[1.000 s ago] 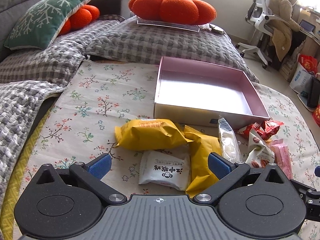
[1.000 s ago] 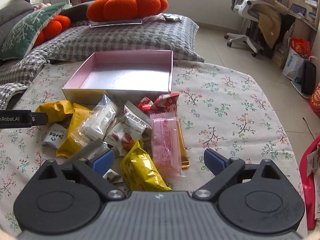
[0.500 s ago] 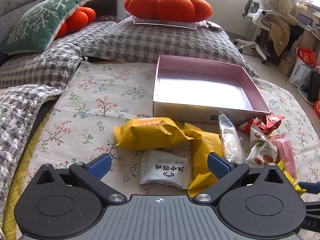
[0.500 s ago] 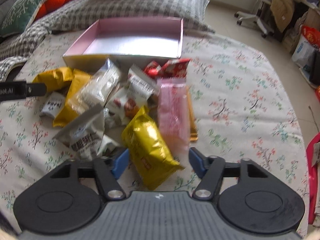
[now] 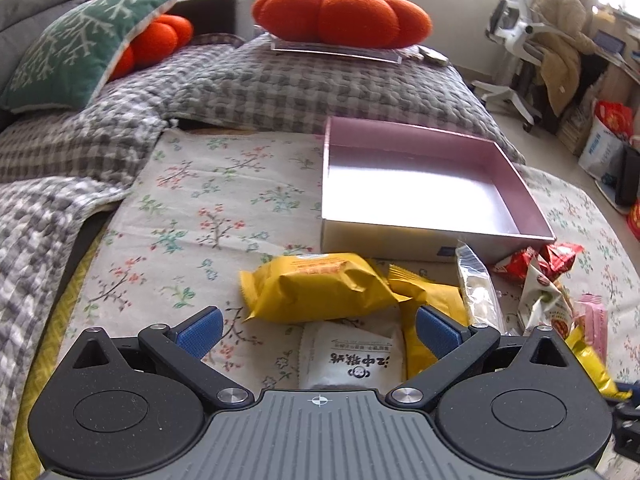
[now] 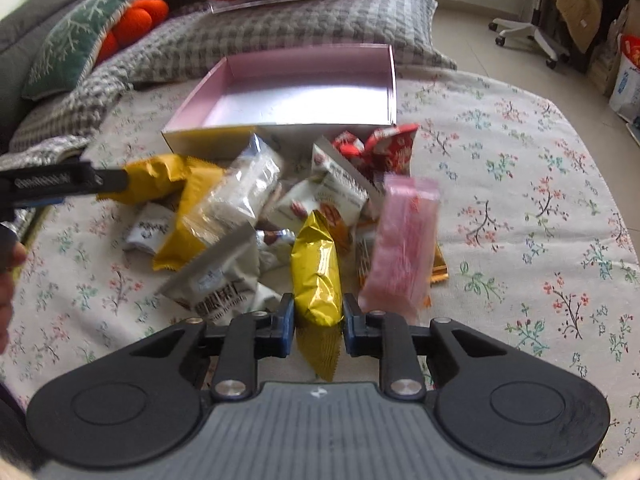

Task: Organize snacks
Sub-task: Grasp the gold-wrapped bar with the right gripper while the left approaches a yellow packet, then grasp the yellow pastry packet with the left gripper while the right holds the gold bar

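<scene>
A pile of snack packets lies on the floral cloth in front of an empty pink box (image 6: 304,96), also in the left wrist view (image 5: 420,188). My right gripper (image 6: 319,322) is shut on a shiny yellow packet (image 6: 316,268) at its near end. A pink packet (image 6: 400,248) lies just right of it, a white packet (image 6: 216,280) just left. My left gripper (image 5: 318,326) is open and empty above a small white packet (image 5: 352,356), with a large yellow packet (image 5: 316,288) beyond its fingertips.
Red wrappers (image 6: 380,148) and a clear packet (image 6: 244,192) lie near the box front. A grey checked sofa cover (image 5: 280,84) with orange cushions (image 5: 340,16) and a green pillow (image 5: 80,48) lies behind. An office chair (image 5: 520,40) stands at the far right.
My right gripper has moved down and forward and closed on the yellow packet. My left gripper has stayed open and shifted only slightly.
</scene>
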